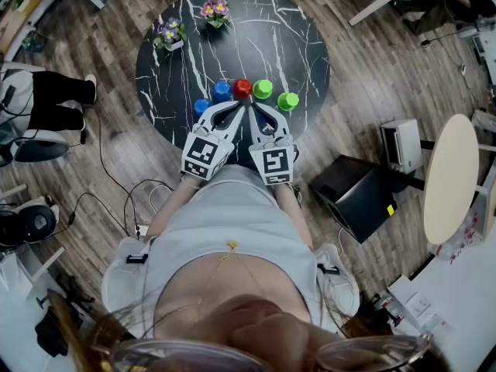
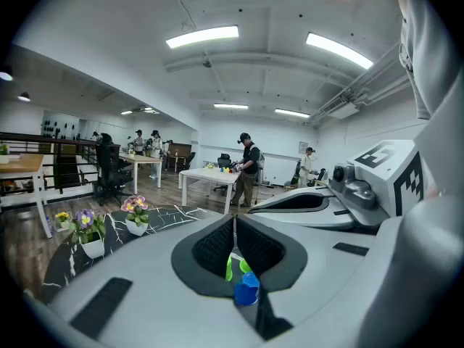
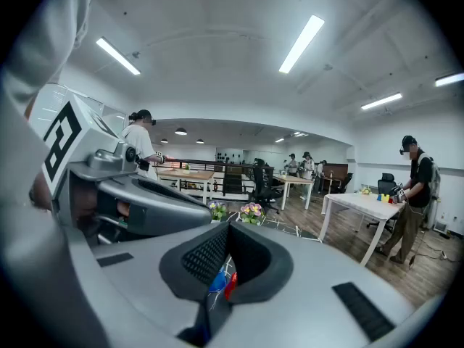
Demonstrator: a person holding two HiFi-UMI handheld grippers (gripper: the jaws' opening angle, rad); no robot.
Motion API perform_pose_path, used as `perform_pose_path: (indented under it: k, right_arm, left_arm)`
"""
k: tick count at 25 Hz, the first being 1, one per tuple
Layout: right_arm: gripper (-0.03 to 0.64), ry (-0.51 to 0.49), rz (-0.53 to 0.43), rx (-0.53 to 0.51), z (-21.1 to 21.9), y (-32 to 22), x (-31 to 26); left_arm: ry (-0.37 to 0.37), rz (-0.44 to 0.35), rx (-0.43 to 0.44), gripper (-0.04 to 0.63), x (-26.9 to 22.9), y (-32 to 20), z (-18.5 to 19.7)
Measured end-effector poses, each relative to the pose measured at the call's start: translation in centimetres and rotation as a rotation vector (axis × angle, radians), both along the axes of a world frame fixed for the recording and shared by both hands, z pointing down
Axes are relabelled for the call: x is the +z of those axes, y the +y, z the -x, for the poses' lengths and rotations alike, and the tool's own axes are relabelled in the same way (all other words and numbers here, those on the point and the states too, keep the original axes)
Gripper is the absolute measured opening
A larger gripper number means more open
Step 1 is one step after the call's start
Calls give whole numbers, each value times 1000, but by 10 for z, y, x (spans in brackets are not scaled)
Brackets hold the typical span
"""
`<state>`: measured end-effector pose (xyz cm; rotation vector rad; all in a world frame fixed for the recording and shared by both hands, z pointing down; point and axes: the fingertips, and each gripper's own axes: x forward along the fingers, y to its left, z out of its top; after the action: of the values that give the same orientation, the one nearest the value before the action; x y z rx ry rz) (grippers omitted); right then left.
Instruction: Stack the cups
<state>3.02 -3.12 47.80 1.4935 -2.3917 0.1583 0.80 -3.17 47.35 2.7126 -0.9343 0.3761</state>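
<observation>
Fingers (image 2: 216,245) of left gripper (image 2: 233,218) clenched — empty, right gripper (image 3: 228,227) likewise, cups (image 1: 243,89) just beyond

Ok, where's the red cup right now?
In the head view, the red cup stands mid-row on the black table, near its closer edge, with a blue cup on its left and a green cup on its right.

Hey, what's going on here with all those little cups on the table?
A person stands at a round black table with a gripper in each hand. The left gripper and right gripper sit side by side at the table's near edge, both shut and empty. Just beyond them, five cups stand apart in an arc: blue cup, second blue cup, red cup, green cup, second green cup. Nothing is stacked yet.
</observation>
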Motion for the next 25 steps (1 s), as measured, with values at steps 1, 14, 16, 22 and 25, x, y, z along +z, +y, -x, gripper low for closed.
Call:
perform_pose_path:
  k: [1, 14, 16, 22, 25]
  right_arm:
    - [17, -5, -3, 4, 0, 0, -1]
    - [69, -38, 21, -8, 4, -5, 6]
    - [87, -37, 28, -6, 5, -4, 7]
    - [87, -48, 41, 12, 5, -5, 10]
    - [87, -47, 48, 20, 4, -6, 13]
  left_arm:
    - [0, 1, -3, 35, 0, -1, 1]
    - [-11, -2, 3, 40, 5, -9, 8]
    - [-14, 6, 2, 44, 8, -9, 11]
    - [-32, 40, 10, 113, 20, -9, 17]
    - [-31, 45, 6, 115, 24, -12, 20]
